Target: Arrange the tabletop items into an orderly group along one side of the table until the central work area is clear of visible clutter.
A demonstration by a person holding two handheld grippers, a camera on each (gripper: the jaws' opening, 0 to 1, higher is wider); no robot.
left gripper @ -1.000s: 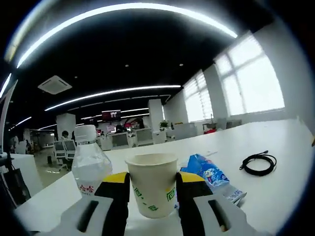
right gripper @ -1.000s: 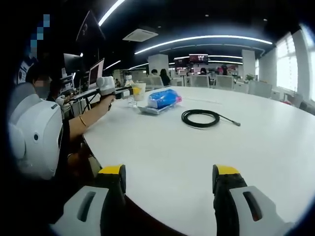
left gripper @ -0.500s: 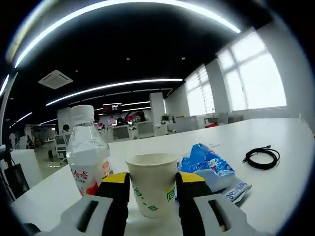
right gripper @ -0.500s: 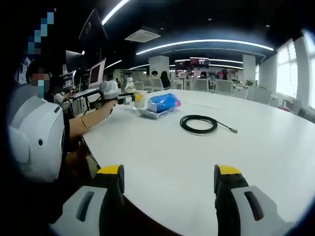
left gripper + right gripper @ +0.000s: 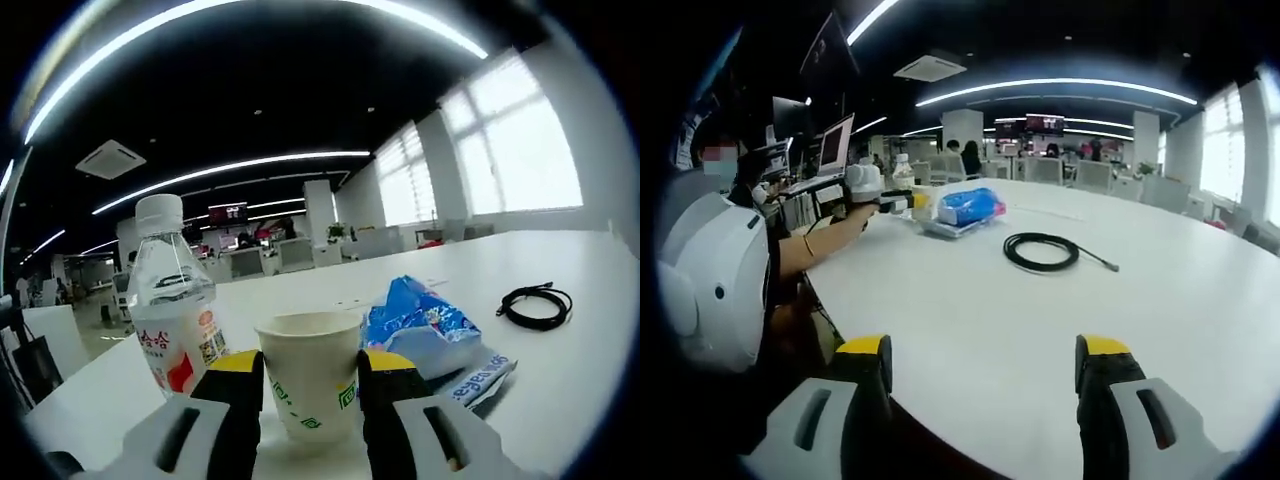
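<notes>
In the left gripper view, the left gripper (image 5: 311,392) was clamped on a paper cup (image 5: 310,372), its yellow-tipped jaws pressed against the cup's two sides. A water bottle (image 5: 171,308) stood upright just beside the cup on the left, close to the near edge of the white table (image 5: 580,380). A blue snack bag (image 5: 425,328) lay just beside the cup on the right, and a coiled black cable (image 5: 533,306) lay well apart from the bag, with bare tabletop around it.

In the right gripper view, the right gripper (image 5: 983,385) hovered with its jaws spread wide and nothing between them, over the table's near curved edge (open white surface ahead). The cable (image 5: 1043,251) lay alone mid-table. Far off by the left edge, the person's forearm (image 5: 815,242) held the left gripper (image 5: 872,193) beside the snack bag (image 5: 966,206) and bottle (image 5: 904,172).
</notes>
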